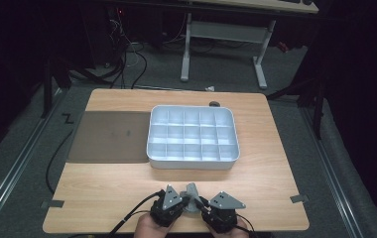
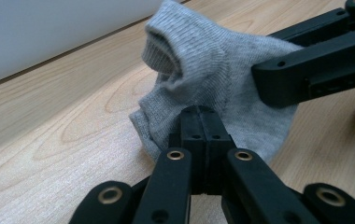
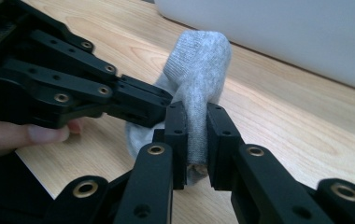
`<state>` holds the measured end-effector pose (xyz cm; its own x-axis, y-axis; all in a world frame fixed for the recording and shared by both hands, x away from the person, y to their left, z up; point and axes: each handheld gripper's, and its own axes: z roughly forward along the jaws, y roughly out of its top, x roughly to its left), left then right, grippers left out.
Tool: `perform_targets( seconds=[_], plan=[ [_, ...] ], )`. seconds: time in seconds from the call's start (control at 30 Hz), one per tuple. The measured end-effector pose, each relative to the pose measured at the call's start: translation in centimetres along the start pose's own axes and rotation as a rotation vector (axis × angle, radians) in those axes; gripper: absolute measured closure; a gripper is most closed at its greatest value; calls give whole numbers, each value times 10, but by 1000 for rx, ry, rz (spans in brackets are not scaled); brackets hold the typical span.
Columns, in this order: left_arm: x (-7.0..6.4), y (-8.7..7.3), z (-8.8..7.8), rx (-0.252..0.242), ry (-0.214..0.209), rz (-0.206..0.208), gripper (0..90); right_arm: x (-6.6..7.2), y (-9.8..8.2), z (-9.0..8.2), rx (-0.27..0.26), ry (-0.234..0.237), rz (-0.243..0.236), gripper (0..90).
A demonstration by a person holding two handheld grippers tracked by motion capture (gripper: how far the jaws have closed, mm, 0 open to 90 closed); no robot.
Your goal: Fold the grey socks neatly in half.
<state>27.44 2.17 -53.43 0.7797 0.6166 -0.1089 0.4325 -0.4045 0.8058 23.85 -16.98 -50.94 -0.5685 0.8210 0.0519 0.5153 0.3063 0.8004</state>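
Note:
A small grey sock (image 1: 191, 192) lies bunched near the table's front edge, between my two grippers. In the left gripper view, my left gripper (image 2: 199, 115) is shut on the lower edge of the sock (image 2: 203, 60), jaws pressed together. My right gripper (image 2: 306, 70) comes in from the right and touches the sock's far side. In the right gripper view, my right gripper (image 3: 196, 123) has a standing fold of the sock (image 3: 199, 56) pinched between its pads. My left gripper (image 3: 138, 100) reaches the same sock from the left. In the high view the left gripper (image 1: 185, 203) and right gripper (image 1: 202, 205) nearly meet.
A white tray (image 1: 193, 162) with several empty compartments stands at the table's middle. A dark mat (image 1: 109, 136) lies to its left. Bare wood (image 1: 276, 198) lies on both sides of the hands. A fingertip (image 3: 31, 135) rests under the left gripper.

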Motion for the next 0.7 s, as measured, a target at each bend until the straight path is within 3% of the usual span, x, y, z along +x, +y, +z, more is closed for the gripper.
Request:
perform_targets(
  seconds=[0.1, 0.2, 0.23, 0.43, 0.53, 0.6, 0.7],
  plan=[
    [0, 0, 0, 5, 1, 4, 900, 2, -1, 3, 11, -13, -19, 818],
    [-1, 1, 1, 7, 4, 12, 900, 1, -4, 7, 12, 12, -14, 819],
    [-1, 1, 1, 7, 3, 12, 900, 3, -5, 9, 13, 42, -10, 819],
    [-1, 1, 1, 7, 3, 12, 900, 6, -6, 12, 7, 62, -26, 817],
    [-1, 1, 1, 7, 3, 12, 900, 2, -4, 8, 8, 71, -7, 776],
    [-1, 1, 1, 7, 2, 12, 900, -3, -2, 3, -8, 72, 9, 691],
    [-1, 1, 1, 7, 1, 10, 900, -13, 2, -9, -48, 78, 34, 651]
  ],
)
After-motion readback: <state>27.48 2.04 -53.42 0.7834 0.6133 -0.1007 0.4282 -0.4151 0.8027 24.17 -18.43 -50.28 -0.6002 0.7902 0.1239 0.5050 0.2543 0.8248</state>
